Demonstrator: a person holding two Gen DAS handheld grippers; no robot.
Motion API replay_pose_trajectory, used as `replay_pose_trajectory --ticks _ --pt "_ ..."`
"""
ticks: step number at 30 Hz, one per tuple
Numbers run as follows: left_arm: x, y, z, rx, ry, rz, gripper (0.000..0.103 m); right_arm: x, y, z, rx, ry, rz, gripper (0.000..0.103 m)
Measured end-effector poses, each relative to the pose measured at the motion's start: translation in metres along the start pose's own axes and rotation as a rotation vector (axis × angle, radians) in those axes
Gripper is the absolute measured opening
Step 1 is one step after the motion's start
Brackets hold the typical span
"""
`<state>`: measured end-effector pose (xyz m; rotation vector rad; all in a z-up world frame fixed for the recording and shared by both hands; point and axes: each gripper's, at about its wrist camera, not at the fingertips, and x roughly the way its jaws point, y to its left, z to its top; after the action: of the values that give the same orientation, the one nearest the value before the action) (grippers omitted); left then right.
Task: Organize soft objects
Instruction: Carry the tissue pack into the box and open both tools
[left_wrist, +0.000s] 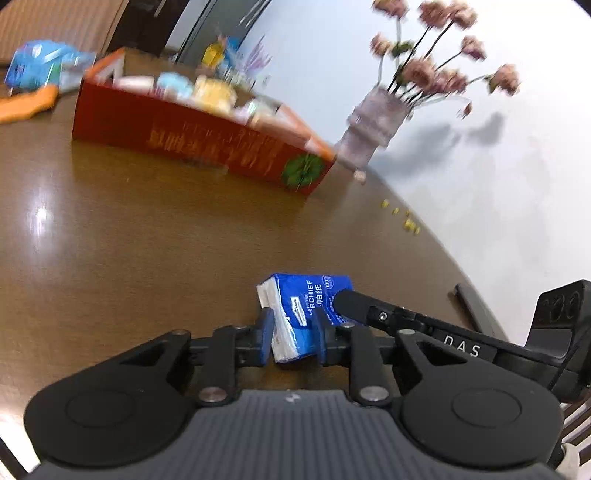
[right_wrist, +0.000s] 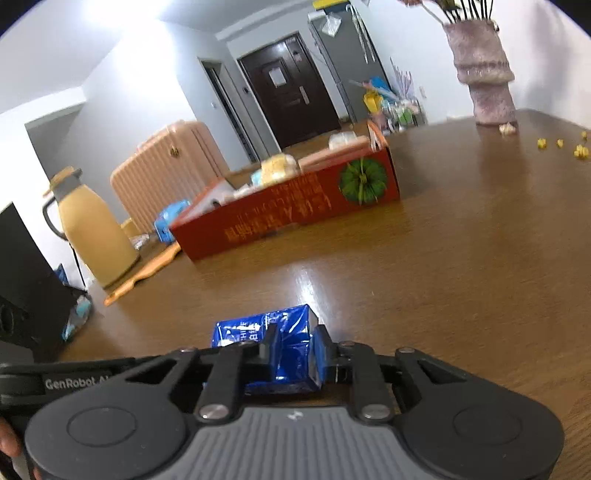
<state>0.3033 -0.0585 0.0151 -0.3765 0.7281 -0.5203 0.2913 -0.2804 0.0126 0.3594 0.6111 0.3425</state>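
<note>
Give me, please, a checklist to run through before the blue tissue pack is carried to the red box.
1. Fingers of the left gripper closed on the tissue pack: ok.
2. Fingers of the right gripper closed on the same pack: ok.
3. Bare table between pack and red box: ok.
4. Free room inside the box: cannot tell; soft packs already lie in it.
5. The vase stands off the route, past the box's end: ok.
</note>
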Motion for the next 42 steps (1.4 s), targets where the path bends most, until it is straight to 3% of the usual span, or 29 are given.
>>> replay_pose_trajectory --ticks 4,9,14,18,24,28,34,37,42 --pt "-0.009 -0.008 0.048 0.069 -0.092 -0.016 0.022 -0.004 0.016 0.039 -0.062 -0.087 0.026 0.019" --pt "0.011 -0.003 0.162 0.155 -0.185 -0.005 0.022 0.03 0.031 0.14 -0.162 -0.201 0.066 0.017" --pt "0.081 0.038 0.268 0.109 -0.101 0.037 0.023 0.127 0.019 0.237 -0.118 -0.137 0.061 0.016" --pt "0.158 0.081 0.312 0.039 0.029 0.097 0.023 0.215 0.003 0.281 -0.12 -0.012 -0.016 0.016" --pt "0.234 0.128 0.311 0.004 0.175 0.216 0.024 0.309 -0.028 0.3 -0.072 0.16 -0.12 0.019" --pt "0.233 0.133 0.306 0.023 0.136 0.185 0.026 0.329 -0.032 0.288 -0.114 0.211 -0.128 0.019" --pt "0.236 0.127 0.302 0.057 0.137 0.186 0.026 0.33 -0.023 0.286 -0.152 0.231 -0.136 0.02" --pt "0.221 0.117 0.308 0.044 0.113 0.21 0.046 0.319 -0.015 0.289 -0.164 0.224 -0.132 0.037" --pt "0.164 0.102 0.306 0.09 0.057 0.268 0.046 0.255 -0.009 0.296 -0.198 0.168 -0.115 0.044"
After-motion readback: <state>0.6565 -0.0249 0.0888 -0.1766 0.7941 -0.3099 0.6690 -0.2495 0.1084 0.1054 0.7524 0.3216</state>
